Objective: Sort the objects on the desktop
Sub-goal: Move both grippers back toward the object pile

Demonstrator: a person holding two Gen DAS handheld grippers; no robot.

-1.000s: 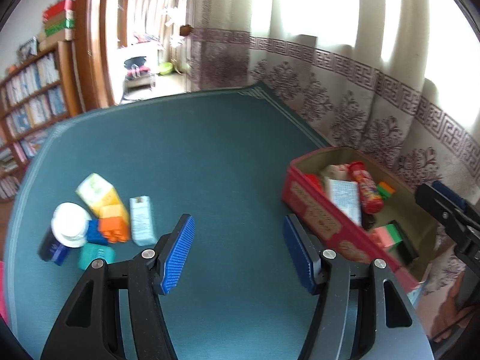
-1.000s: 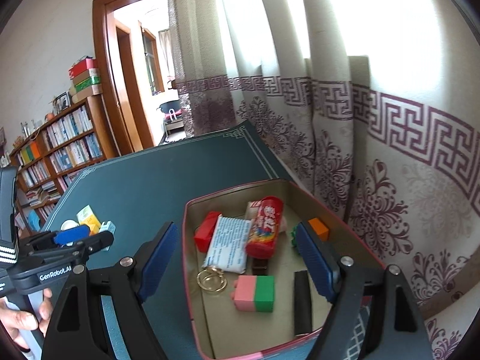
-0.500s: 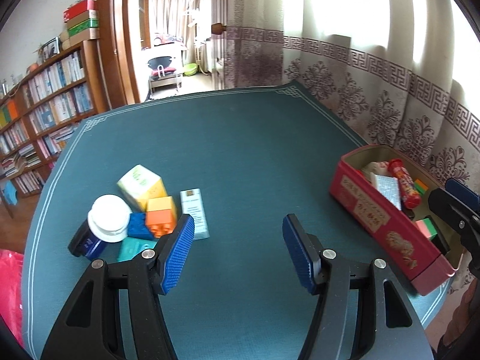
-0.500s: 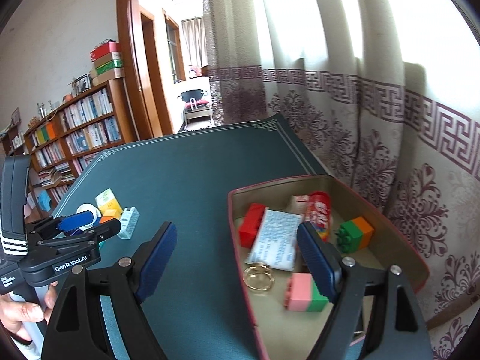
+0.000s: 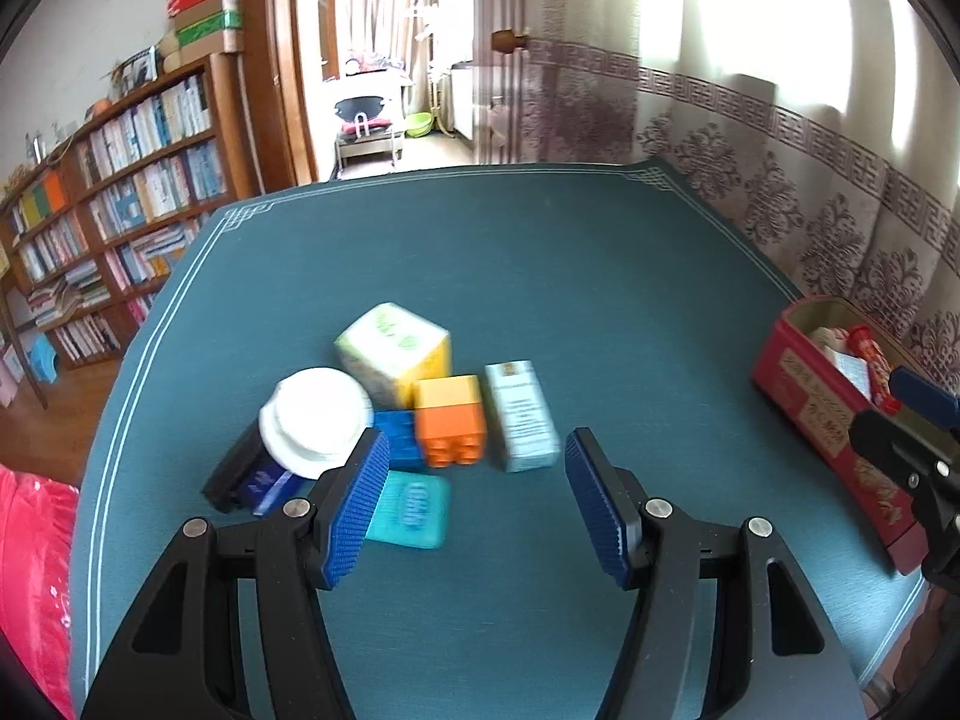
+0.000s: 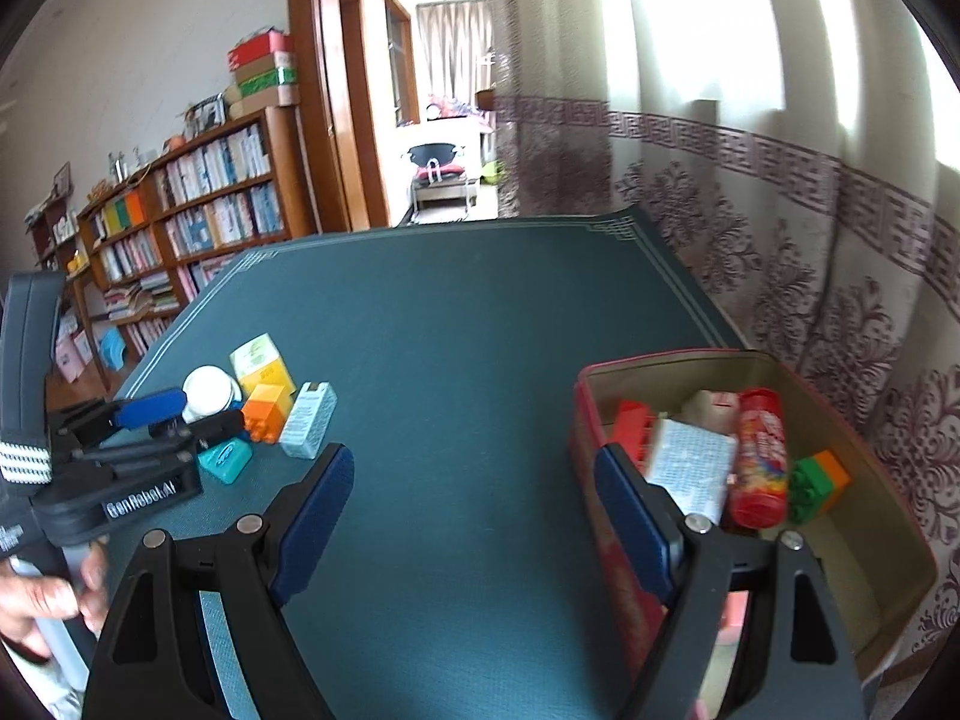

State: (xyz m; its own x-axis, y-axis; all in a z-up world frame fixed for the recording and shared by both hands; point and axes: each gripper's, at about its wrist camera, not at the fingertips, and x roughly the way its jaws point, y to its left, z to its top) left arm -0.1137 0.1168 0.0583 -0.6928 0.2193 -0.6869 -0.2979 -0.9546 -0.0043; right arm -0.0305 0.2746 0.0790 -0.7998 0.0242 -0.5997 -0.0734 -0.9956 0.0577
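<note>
Bookshelf left, patterned curtain right, open doorway btwn.

From my left wrist camera, the cluster of objects was smeared by motion; print on the pale blue carton and the teal case was unreadable to me. The white cap hid most of the dark bottle under it, and my left fingertip covered part of the blue block. The red box was cut off by the frame edge. From the right wrist camera, my right fingertip masked the box's near wall, and the hand at the edge was only partly visible.
</note>
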